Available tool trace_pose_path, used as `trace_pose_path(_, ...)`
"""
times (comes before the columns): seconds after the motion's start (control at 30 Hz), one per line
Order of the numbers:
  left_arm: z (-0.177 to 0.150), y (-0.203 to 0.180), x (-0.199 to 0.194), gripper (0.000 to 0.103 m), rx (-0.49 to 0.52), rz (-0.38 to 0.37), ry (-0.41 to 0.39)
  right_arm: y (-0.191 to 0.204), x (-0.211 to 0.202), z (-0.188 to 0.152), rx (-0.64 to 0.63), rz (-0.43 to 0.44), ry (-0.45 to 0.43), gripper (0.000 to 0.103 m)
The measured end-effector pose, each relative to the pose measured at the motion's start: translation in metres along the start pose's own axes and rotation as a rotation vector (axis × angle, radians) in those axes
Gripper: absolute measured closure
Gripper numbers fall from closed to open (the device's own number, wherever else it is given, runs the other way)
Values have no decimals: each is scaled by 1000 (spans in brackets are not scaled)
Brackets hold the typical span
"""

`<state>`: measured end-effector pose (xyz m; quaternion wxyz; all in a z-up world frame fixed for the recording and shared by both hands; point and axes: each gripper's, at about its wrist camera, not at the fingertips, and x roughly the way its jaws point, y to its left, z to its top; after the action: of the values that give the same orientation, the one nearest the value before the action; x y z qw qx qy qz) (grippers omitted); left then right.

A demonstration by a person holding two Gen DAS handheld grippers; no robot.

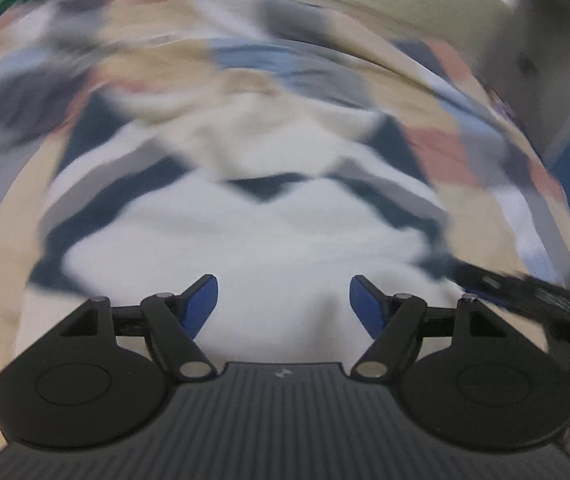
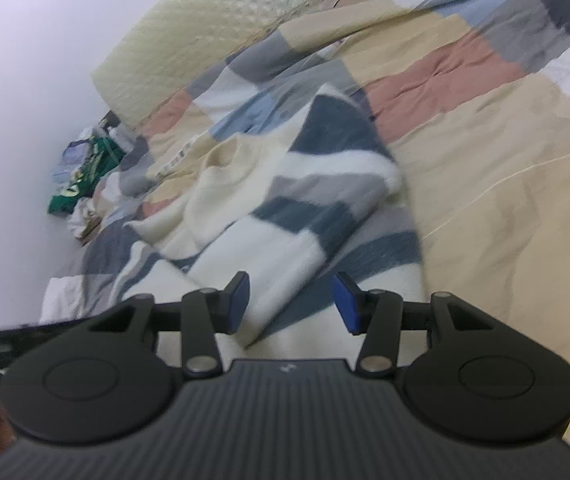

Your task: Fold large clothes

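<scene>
- Here, a large knitted sweater [image 2: 297, 200] in cream white with navy and grey bands lies spread and rumpled on a patchwork quilt [image 2: 485, 128] of beige, terracotta, grey and pale blue squares.
- In the left wrist view, which is heavily blurred, the same sweater [image 1: 269, 232] fills the middle of the frame, its dark bands meeting in a chevron ahead of the fingers.
- The left gripper [image 1: 283, 306] hangs over the white lower part of the sweater with its blue-padded fingers [image 1: 201, 304] spread wide and nothing between them.
- The right gripper [image 2: 291, 304] is likewise released, its fingers [image 2: 347, 306] apart above a folded edge of the sweater (whether they touch the cloth cannot be told).
- At the right edge of the left wrist view a black bar, blurred, appears to be part of the other tool.
- A cream quilted headboard [image 2: 221, 28] stands at the far edge of the quilt against a plain white wall [image 2: 25, 80].
- Beside the headboard, a loose heap of clothes [image 2: 85, 172], green, white and pale blue, lies against the wall; no box or basket around it can be made out.
</scene>
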<state>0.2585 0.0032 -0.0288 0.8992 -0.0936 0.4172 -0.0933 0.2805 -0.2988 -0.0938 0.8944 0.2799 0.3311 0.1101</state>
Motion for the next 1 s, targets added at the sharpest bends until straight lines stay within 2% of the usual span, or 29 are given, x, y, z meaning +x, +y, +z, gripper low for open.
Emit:
trace_pose_path(0.07,-6,34,6,26,-96,20,-14,4,4,-4,1,20,30,39)
trace_pose_path(0.2,-12,85,19,26,-226,25,-43,10,13,-14,8,54,94,39)
trace_pose_path(0.3,-12,110,27,27,-328,-55,-90,14,20,-19,-19,38,120,39)
trace_pose_path(0.43,-8,141,46,28,-493,-136,-128,19,31,-23,-35,64,159,40)
trace_pose_path(0.47,-7,147,52,31,-519,-148,-134,21,34,-24,-53,61,167,40)
trace_pose_path(0.5,-6,149,55,44,-529,-142,-137,24,37,-26,-75,54,176,41)
trace_pose_path(0.53,-6,151,58,48,-536,-131,-142,27,40,-28,-94,50,189,44)
trace_pose_path(0.6,-5,161,60,76,-559,-136,-164,35,44,-29,-150,50,198,71)
trace_pose_path(0.67,-3,171,55,88,-579,-165,-193,47,41,-29,-225,41,168,82)
trace_pose_path(0.7,-1,176,49,90,-588,-174,-225,52,38,-28,-247,59,150,87)
trace_pose_path(0.77,4,183,36,92,-591,-190,-306,60,32,-23,-254,115,117,89)
trace_pose_path(0.83,10,185,24,92,-562,-162,-353,66,27,-18,-258,161,96,89)
trace_pose_path(0.9,16,188,23,92,-525,-138,-347,70,24,-15,-267,169,82,90)
trace_pose_path(1.0,20,188,33,92,-487,-90,-296,71,30,-17,-292,113,92,92)
